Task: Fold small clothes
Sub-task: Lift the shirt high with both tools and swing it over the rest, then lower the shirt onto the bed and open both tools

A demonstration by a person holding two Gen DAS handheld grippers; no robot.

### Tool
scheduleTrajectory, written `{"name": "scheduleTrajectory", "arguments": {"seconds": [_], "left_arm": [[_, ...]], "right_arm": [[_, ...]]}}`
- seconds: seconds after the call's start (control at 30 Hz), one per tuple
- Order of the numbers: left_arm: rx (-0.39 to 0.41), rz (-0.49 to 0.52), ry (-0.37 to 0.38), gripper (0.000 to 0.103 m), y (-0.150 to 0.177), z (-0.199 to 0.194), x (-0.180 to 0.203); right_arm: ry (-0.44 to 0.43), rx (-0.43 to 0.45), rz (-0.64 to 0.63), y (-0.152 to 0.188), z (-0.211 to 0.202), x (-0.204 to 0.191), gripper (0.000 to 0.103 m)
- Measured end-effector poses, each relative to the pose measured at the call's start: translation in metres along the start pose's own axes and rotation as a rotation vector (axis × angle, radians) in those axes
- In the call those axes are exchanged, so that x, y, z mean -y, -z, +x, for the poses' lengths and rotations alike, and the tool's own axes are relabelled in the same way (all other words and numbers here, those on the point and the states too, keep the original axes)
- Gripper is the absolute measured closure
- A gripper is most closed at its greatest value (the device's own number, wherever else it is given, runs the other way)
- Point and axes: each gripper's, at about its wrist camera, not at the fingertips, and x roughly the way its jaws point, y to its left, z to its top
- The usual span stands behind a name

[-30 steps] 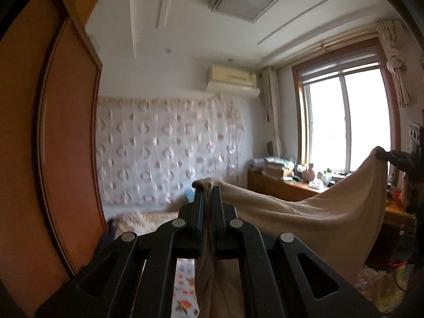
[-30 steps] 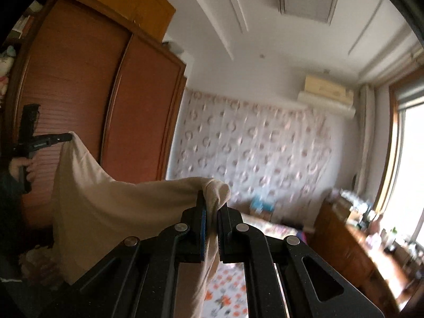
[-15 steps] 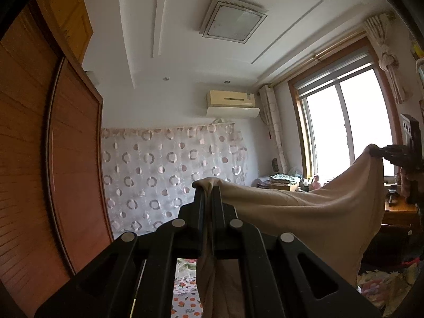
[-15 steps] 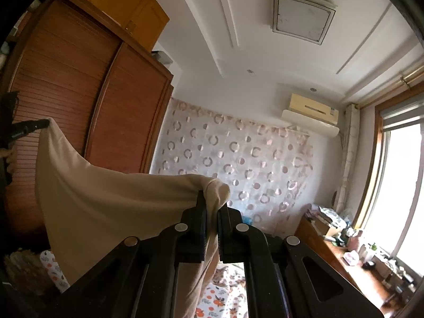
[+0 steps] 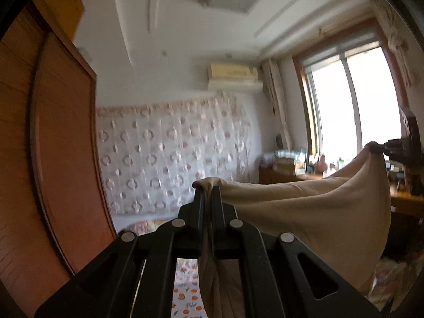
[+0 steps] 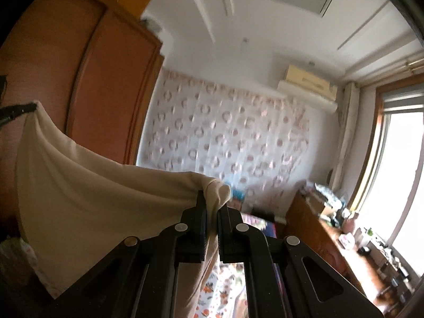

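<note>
Beige garment (image 5: 312, 212) hung stretched in mid-air between two hand-held grippers, high above a flower-print bed (image 5: 185, 278).

Each corner was pinched hard: the left gripper (image 5: 208, 193) had its jaws pressed together on a bunched edge of cloth, and the right gripper (image 6: 212, 201) clamped the opposite corner in the same way, with the fabric sagging in a curve between them. Only a small nub of material poked past either set of jaws, so a sharp tug or shake could, by the look of it, have pulled a corner free and dropped that side. Blur in both views suggested quick motion, which would have raised that risk. Uneven height between the grippers could also have left the fold skewed once the garment was laid down.
</note>
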Motion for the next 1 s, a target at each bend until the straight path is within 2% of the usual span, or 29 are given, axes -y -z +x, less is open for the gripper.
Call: {"name": "scheduleTrajectory", "arguments": {"seconds": [0.2,0.3,0.47,0.6,0.7,0.8,0.97,1.0], "left_arm": [[-0.215,-0.005,-0.003,0.098,0.079,0.136,-0.005],[-0.286,-0.028,-0.011,0.098,0.111,0.186,-0.006],[-0.419,-0.054,-0.022,0.098,0.166,0.263,-0.008],[-0.487,-0.067,-0.038,0.098,0.197,0.299,-0.01],[-0.526,-0.07,-0.04,0.098,0.214,0.316,-0.011],[-0.558,-0.074,-0.032,0.098,0.225,0.331,-0.014],[-0.622,-0.105,0.03,0.098,0.239,0.347,-0.019],[-0.633,-0.115,0.05,0.096,0.241,0.348,-0.019]], "right_arm": [[-0.049,-0.156,0.047,0.05,0.109,-0.002,0.097],[-0.062,-0.233,0.063,0.076,0.165,-0.005,0.097],[-0.099,-0.352,0.074,0.1,0.241,-0.009,0.097],[-0.107,-0.418,0.093,0.106,0.287,-0.005,0.097],[-0.109,-0.458,0.107,0.092,0.319,0.01,0.097],[-0.114,-0.499,0.133,0.091,0.332,0.013,0.097],[-0.11,-0.559,0.172,0.094,0.35,0.013,0.096],[-0.108,-0.564,0.178,0.096,0.351,0.012,0.093]]}}
